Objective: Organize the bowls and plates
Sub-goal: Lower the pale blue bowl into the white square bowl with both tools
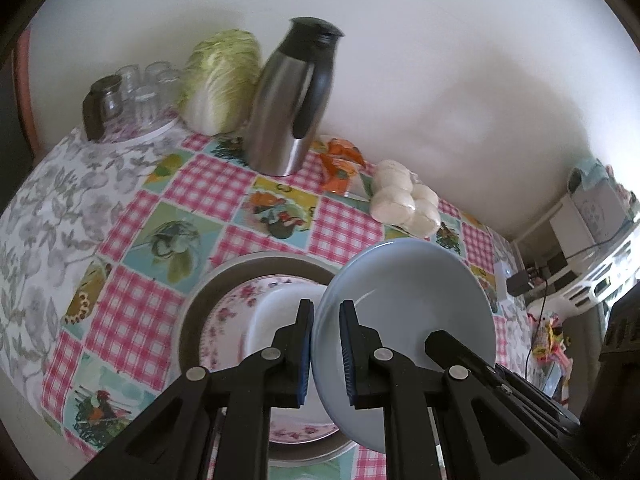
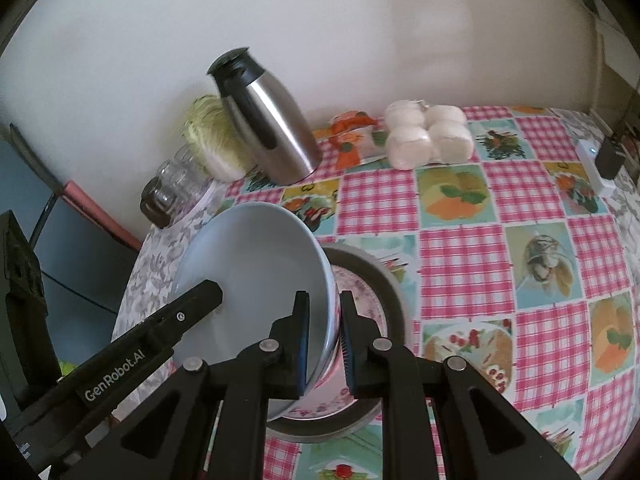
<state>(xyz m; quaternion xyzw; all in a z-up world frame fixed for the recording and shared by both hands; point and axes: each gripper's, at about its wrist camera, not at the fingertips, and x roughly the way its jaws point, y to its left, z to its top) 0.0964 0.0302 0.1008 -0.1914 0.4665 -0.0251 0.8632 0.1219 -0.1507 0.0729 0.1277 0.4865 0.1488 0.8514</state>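
Both sets of jaws are pinched onto the rim of the pale blue bowl (image 1: 404, 312), the left gripper (image 1: 325, 350) on one side and the right gripper (image 2: 325, 340) on the opposite edge, holding it tilted above the flowered plate (image 1: 232, 308). That plate sits inside a grey metal pan (image 2: 380, 280) on the checked tablecloth (image 2: 464, 256), with the steel thermos (image 1: 288, 108), cabbage (image 1: 220, 80) and white buns (image 2: 428, 136) further back by the wall

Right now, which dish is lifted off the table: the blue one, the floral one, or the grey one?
The plain light blue bowl, tilted, both grippers on its rim. The floral plate lies flat in the grey dish underneath.
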